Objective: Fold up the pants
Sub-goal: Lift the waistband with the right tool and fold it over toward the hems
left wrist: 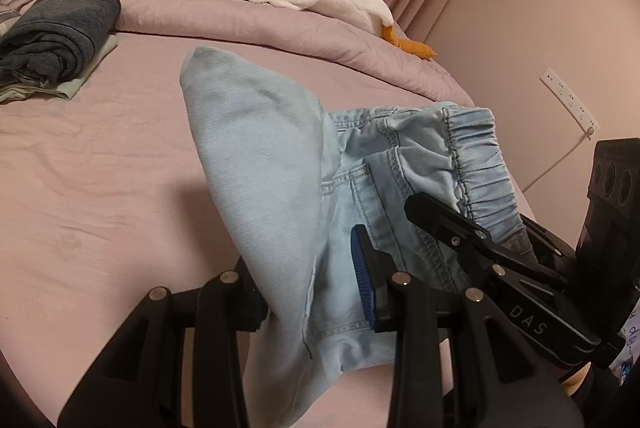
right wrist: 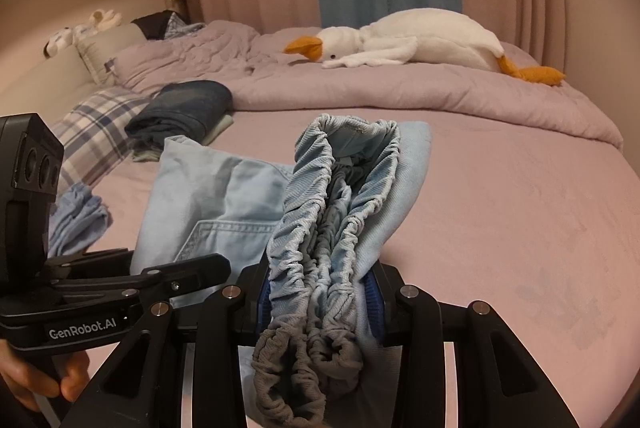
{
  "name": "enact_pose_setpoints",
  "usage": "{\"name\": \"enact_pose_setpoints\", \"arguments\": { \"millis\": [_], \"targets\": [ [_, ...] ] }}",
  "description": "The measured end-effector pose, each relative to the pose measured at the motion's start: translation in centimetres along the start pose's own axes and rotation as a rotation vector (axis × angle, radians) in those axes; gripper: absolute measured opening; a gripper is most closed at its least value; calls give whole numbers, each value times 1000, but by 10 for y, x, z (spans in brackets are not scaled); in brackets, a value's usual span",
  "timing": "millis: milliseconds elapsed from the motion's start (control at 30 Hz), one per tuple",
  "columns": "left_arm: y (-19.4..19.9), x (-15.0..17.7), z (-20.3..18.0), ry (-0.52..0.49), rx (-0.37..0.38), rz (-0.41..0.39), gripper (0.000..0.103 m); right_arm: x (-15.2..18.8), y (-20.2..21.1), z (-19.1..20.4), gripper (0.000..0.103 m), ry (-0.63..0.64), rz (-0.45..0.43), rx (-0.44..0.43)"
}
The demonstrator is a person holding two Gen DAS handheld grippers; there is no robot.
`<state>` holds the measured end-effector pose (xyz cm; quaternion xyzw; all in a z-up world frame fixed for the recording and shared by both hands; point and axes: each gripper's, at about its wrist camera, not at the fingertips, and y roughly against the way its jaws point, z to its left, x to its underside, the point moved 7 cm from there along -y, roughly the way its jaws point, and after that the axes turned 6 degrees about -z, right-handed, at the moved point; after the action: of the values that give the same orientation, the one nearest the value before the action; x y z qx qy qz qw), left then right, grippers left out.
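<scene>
- Right gripper (right wrist: 320, 302) clamps the gathered waistband (right wrist: 316, 228); left gripper (left wrist: 310, 292) pinches the pants (left wrist: 256, 156)
- Pants bunched above the bed (left wrist: 100, 168); folding seems barely begun

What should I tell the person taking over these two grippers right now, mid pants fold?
Left gripper: shut on the light blue pants, gripping the bunched leg fabric.
Right gripper: shut on the elastic waistband, gathered between its fingers.
The pants hang lifted over the pink bed, part-folded, not yet laid flat.
A stack of folded clothes already sits near the plaid pillow; the plush goose lies on the quilt behind.
Left to do: lay down, finish the fold, release.
</scene>
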<state>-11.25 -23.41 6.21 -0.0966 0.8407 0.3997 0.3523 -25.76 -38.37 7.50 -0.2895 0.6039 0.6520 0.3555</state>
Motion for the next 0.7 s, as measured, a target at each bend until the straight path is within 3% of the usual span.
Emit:
{"name": "enact_pose_setpoints", "arguments": {
  "millis": [700],
  "targets": [
    [3, -20, 34, 8, -45, -25, 34, -15, -29, 36, 40, 30, 5, -43]
  ]
}}
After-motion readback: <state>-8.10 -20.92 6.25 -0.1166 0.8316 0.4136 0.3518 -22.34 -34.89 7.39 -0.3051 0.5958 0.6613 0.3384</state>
